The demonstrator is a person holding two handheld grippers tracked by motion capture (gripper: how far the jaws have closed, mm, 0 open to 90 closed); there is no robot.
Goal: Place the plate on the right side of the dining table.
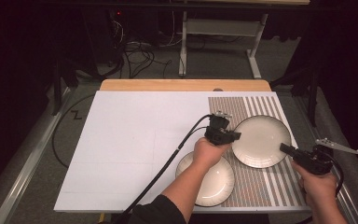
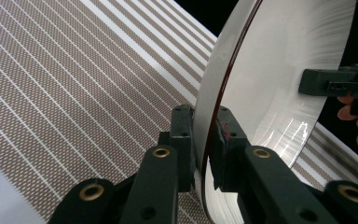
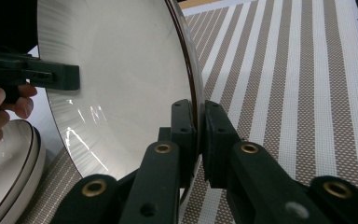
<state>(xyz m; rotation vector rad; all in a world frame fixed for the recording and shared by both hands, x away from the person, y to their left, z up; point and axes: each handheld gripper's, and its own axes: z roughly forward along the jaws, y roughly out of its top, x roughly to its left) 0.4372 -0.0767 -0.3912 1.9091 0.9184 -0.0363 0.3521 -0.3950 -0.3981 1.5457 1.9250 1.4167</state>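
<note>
Left gripper (image 1: 228,136) pinches the near-left rim of the upper plate (image 1: 261,140); its jaws stand clamped on either face of the rim. Right gripper (image 1: 286,149) grips the opposite rim the same way. Plate sits between the two hands, over the striped mat (image 1: 279,186), at the right of the white table (image 1: 130,149). Whether it rests on the mat or hangs just above, cannot tell.

Risks, as judged: thin glazed rim, small pads, so a slip at either side would tip the plate and drop its edge. Uneven motion of the hands could twist it loose. It could also knock the stack (image 1: 212,179) just beside it, under the left hand (image 1: 208,151).

Count: two grippers; one held plate; a stack that looks like two plates; one mat.
</note>
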